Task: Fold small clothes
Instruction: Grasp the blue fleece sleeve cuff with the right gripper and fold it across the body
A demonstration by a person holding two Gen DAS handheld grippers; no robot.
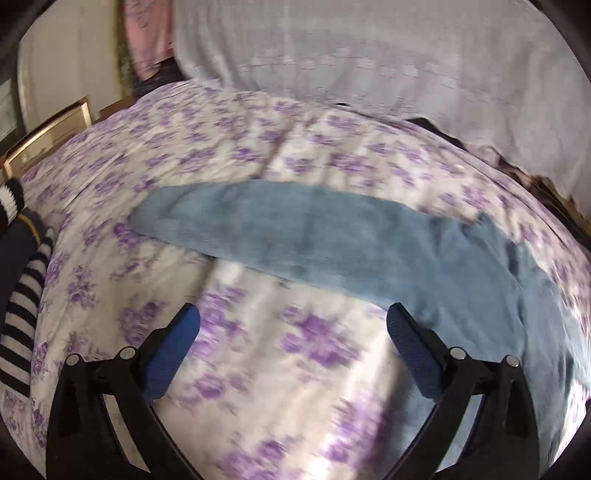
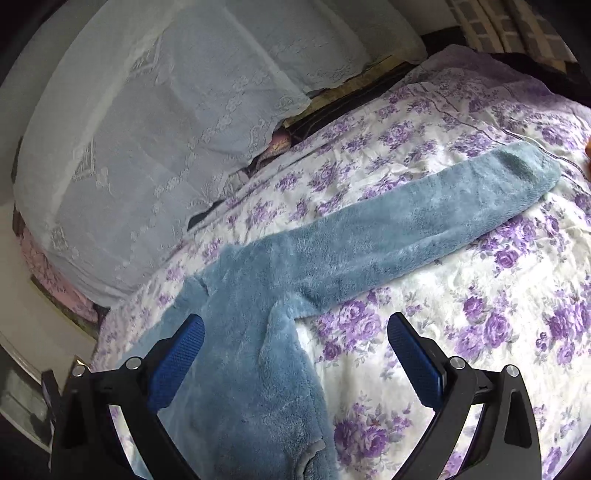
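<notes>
Only left view, striped garment point(image 1: 22, 306), blue fleece point(image 1: 332, 240) beyond

A bed covered by a white quilt point(image 2: 424, 369) printed with purple roses. At its head lie large pillows under a pale lace cover point(image 2: 155, 140). A pink cloth point(image 1: 147, 33) hangs beyond, and a gold picture frame point(image 1: 48, 136) stands beside the bed.

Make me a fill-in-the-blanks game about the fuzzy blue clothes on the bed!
1. The fuzzy garment is colored ____.
2. The bedspread has flowers colored ____.
3. The jaws of the right tool are ____, holding nothing.
4. The long sleeve lies stretched out ____ on the bedspread.

Missing words: blue; purple; open; flat
</notes>
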